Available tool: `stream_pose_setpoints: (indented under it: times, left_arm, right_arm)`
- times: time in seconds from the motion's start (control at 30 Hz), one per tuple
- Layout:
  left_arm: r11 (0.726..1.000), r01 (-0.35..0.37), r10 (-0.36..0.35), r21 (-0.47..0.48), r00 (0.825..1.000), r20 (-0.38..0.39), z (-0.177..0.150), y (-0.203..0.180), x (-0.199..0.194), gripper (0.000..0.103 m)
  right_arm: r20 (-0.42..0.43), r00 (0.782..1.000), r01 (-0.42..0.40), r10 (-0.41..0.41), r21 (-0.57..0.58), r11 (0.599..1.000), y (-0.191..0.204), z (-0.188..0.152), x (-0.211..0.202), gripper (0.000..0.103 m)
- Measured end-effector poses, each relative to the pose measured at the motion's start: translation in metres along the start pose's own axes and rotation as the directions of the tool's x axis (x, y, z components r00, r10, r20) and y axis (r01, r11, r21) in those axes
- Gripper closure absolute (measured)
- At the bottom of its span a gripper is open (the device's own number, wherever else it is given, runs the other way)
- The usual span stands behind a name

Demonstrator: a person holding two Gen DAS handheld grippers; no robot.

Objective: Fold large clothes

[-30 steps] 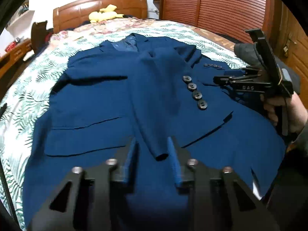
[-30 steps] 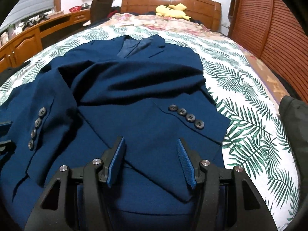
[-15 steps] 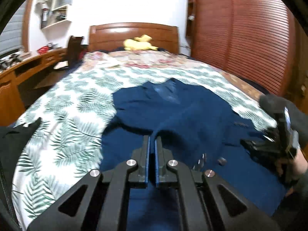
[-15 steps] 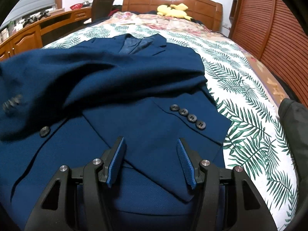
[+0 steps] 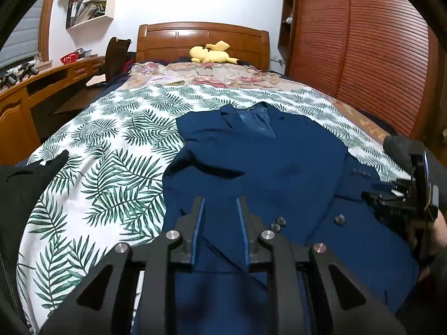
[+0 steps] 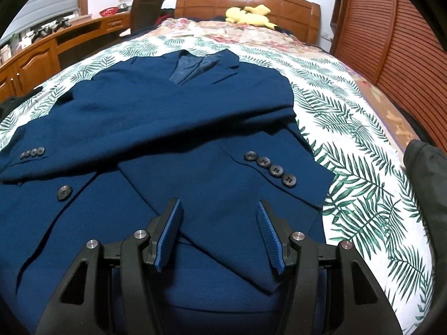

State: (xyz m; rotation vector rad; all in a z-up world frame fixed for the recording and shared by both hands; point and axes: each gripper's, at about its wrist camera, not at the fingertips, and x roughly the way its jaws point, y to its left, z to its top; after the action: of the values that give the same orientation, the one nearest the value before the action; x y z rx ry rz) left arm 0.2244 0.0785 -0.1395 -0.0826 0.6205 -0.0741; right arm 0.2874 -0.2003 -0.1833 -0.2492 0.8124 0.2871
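Jacket, navy wool blazer | centre frame, flat on leaf-print bedspread, sleeves crossed | soft, weighty, limp; grip hem corners | left gripper just reopened, narrow, empty | right gripper half-open, empty

Our left gripper hangs tilted downward with its jaws a narrow gap apart; they have just been opening, and nothing sits between them. Our right gripper points more steeply down, jaws held wide and empty, gripped at its handle by our right hand.
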Motion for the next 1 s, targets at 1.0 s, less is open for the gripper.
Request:
stream_pose_setpoints:
  times: [1.0]
  left_arm:
    - [0.997, -0.043, 0.050, 0.071, 0.993, -0.104, -0.065, -0.010, -0.054, 0.079]
  right_arm:
    - [0.043, 0.999, -0.015, 0.014, 0.023, 1.000, -0.002, 0.004, -0.017, 0.047]
